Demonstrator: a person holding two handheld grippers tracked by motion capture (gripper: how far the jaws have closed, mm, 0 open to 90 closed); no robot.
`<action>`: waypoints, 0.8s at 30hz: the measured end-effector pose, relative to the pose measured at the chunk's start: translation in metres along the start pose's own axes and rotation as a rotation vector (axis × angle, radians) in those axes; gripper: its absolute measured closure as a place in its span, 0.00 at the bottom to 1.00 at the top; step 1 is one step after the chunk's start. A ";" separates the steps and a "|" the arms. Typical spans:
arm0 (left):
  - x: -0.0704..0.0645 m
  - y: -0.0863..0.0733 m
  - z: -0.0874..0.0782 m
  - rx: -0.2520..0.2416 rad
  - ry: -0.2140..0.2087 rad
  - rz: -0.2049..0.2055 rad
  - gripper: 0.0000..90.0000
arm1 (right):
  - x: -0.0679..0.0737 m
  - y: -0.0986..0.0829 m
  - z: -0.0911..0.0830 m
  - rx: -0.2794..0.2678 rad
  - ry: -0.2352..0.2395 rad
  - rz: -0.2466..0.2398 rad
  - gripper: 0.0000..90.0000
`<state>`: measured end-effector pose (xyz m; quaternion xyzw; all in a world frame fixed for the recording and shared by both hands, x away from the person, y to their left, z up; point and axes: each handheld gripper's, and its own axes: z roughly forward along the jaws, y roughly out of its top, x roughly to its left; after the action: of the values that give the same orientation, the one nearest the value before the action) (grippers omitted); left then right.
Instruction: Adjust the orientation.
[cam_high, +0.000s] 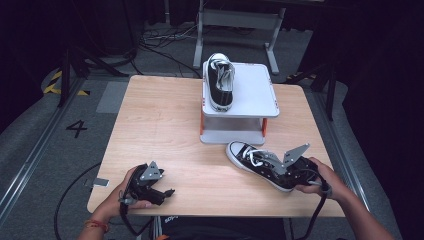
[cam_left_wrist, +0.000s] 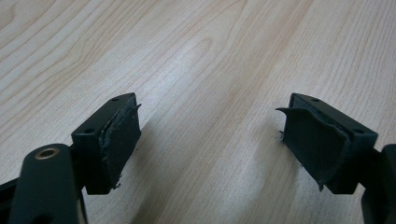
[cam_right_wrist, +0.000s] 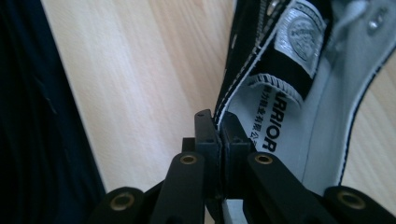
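Black canvas sneaker (cam_high: 257, 165) lies on the desk (cam_high: 165, 130) right at the right claw (cam_right_wrist: 219, 135), whose jaws are pinched on its heel collar. Light and floppy, I'd judge, so that stitched rim suits. Left claw (cam_left_wrist: 210, 140) gapes wide, holding nothing, over bare wood.

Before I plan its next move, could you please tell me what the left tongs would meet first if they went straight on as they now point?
Probably the bare table top: the left tongs stand open, angled down at the wood, with nothing between them. Depth is hard to judge.
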<state>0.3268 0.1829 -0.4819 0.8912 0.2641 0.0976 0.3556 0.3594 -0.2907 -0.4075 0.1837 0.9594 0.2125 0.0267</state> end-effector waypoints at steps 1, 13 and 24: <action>0.000 0.000 0.000 0.000 -0.001 0.001 0.21 | 0.003 0.001 0.001 -0.001 0.006 0.002 0.98; 0.000 0.000 0.000 0.000 -0.003 0.002 0.21 | 0.048 0.035 0.018 0.012 0.035 0.036 0.86; 0.000 0.000 0.001 -0.002 -0.009 0.007 0.21 | 0.046 0.036 0.020 -0.021 0.127 0.017 0.58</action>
<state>0.3268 0.1825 -0.4823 0.8922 0.2592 0.0950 0.3575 0.3317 -0.2356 -0.4094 0.1775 0.9553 0.2340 -0.0341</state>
